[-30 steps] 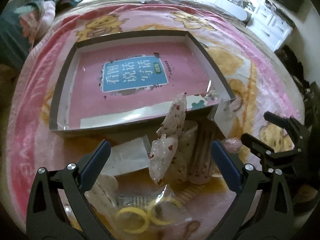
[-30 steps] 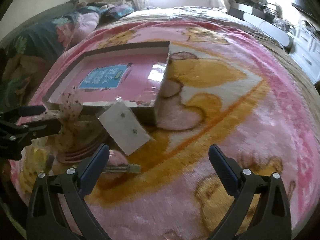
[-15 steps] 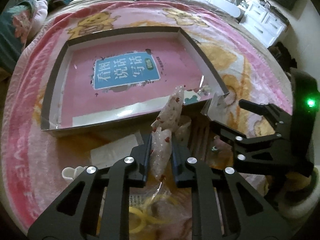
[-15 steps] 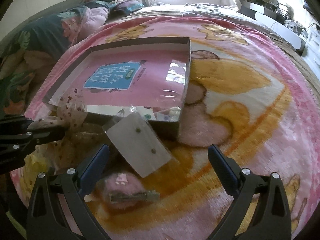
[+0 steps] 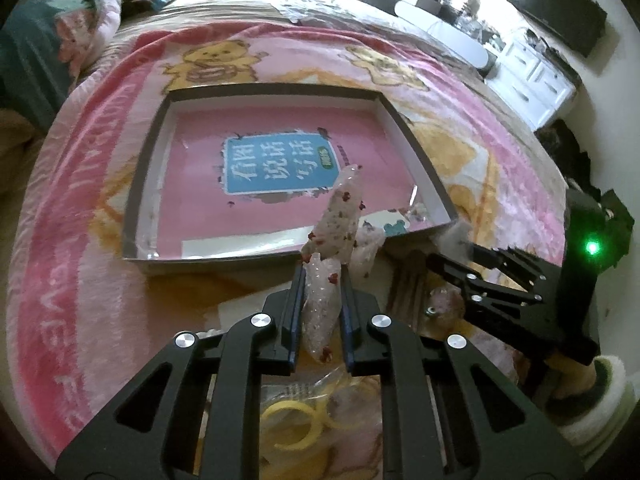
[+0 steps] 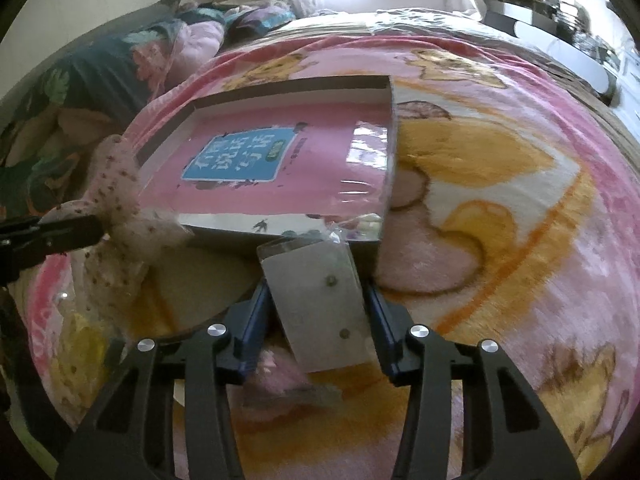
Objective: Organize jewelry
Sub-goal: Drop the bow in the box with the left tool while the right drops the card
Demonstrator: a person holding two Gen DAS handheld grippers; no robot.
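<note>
Item one, left gripper (image 5: 320, 300): a second ago we have its jaws wide over the pile; now they are clamped on the speckled translucent hair bow (image 5: 326, 276), lifted just clear of the pink blanket (image 5: 80, 240) and standing before the near wall of the open box (image 5: 208, 256). Item two, right gripper (image 6: 316, 320): its jaws have just been closing around the grey earring card (image 6: 320, 304), pads at both edges, card against the box corner. We judge both pieces ready for the box; yellow rings (image 5: 292, 424) remain bagged below.
</note>
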